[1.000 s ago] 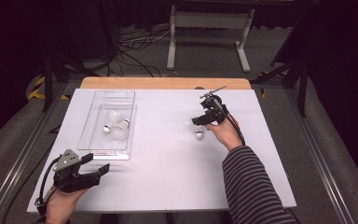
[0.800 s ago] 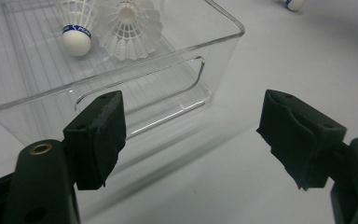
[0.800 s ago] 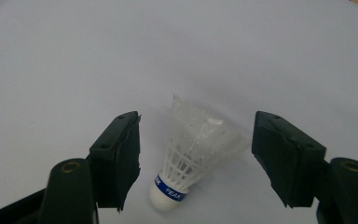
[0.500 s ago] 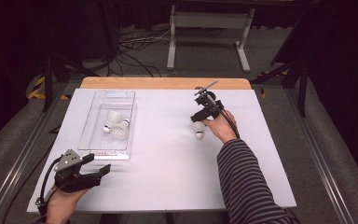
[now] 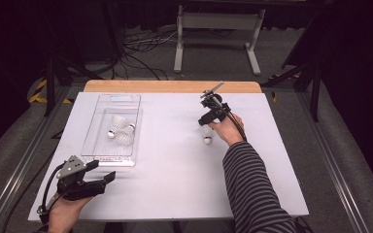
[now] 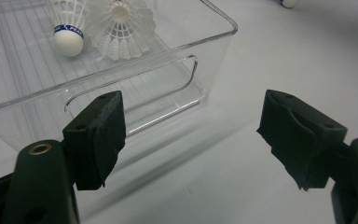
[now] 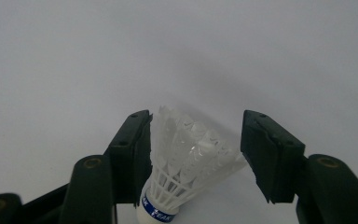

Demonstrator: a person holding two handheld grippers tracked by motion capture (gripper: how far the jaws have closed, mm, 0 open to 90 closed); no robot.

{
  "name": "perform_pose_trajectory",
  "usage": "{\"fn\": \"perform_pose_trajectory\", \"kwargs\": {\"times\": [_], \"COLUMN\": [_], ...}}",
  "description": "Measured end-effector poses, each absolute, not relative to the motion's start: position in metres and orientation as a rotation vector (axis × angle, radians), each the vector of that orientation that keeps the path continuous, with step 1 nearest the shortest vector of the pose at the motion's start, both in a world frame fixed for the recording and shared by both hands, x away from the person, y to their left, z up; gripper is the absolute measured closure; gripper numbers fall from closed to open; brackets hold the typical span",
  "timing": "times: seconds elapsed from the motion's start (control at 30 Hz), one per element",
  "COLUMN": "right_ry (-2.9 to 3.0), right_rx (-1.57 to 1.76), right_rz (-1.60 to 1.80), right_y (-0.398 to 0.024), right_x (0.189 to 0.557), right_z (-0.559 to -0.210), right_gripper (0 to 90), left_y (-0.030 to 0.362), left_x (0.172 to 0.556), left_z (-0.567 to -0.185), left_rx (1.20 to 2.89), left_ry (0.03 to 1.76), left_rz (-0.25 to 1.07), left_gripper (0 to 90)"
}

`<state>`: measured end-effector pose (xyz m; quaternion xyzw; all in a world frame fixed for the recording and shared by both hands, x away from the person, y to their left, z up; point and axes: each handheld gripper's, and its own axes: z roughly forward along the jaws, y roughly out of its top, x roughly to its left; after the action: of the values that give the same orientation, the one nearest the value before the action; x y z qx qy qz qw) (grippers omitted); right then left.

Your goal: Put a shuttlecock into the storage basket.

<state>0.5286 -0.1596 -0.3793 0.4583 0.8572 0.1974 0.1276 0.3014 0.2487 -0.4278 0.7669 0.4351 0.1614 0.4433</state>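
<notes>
A white shuttlecock (image 5: 207,137) with a blue band lies on the white table (image 5: 175,184), right of centre. My right gripper (image 5: 205,126) is down over it. In the right gripper view the shuttlecock (image 7: 186,163) stands between the jaws of my right gripper (image 7: 196,135). The jaws have just been closing: one pad rests against the feathers, the other is at their tips, and nothing looks squeezed. A clear plastic tray (image 5: 90,141) at the left holds two more shuttlecocks (image 5: 116,125) (image 5: 126,137). My left gripper (image 5: 104,170) rests open near the tray's near end.
In the left gripper view my left gripper (image 6: 191,107) points past the tray's near corner (image 6: 168,51), with both shuttlecocks (image 6: 67,28) (image 6: 121,28) behind its wall. A wooden strip (image 5: 170,86) edges the table's far side. Cables and a metal stand (image 5: 218,29) lie on the floor beyond.
My right gripper has shifted slightly left and down onto the shuttlecock on the table, and its jaws stand narrower. The left gripper has stayed put.
</notes>
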Motion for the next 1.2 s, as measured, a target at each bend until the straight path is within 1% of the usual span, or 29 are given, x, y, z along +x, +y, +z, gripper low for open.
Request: {"fn": "perform_pose_trajectory", "kwargs": {"times": [0.23, 0.6, 0.77, 1.2], "right_ry": [2.507, 2.528, 2.531, 2.583], "right_rx": [1.339, 1.362, 1.369, 1.385], "right_rz": [0.568, 0.562, 0.563, 0.544], "right_y": [-0.1582, -0.1607, -0.1628, -0.1639], "right_x": [0.5304, 0.5315, 0.5311, 0.5304], "right_z": [-0.3820, -0.3847, -0.3844, -0.3884], "right_gripper": [46.1, 52.4, 57.7, 74.9], "left_y": [0.2486, 0.2486, 0.2487, 0.2487], "left_x": [0.3013, 0.3017, 0.3020, 0.3019], "left_z": [-0.4281, -0.4286, -0.4288, -0.4288], "left_rx": [1.901, 1.903, 1.906, 1.907], "left_ry": [1.077, 1.079, 1.079, 1.080], "left_rz": [0.394, 0.393, 0.394, 0.396], "left_gripper": [23.6, 23.6, 23.6, 23.6]}}
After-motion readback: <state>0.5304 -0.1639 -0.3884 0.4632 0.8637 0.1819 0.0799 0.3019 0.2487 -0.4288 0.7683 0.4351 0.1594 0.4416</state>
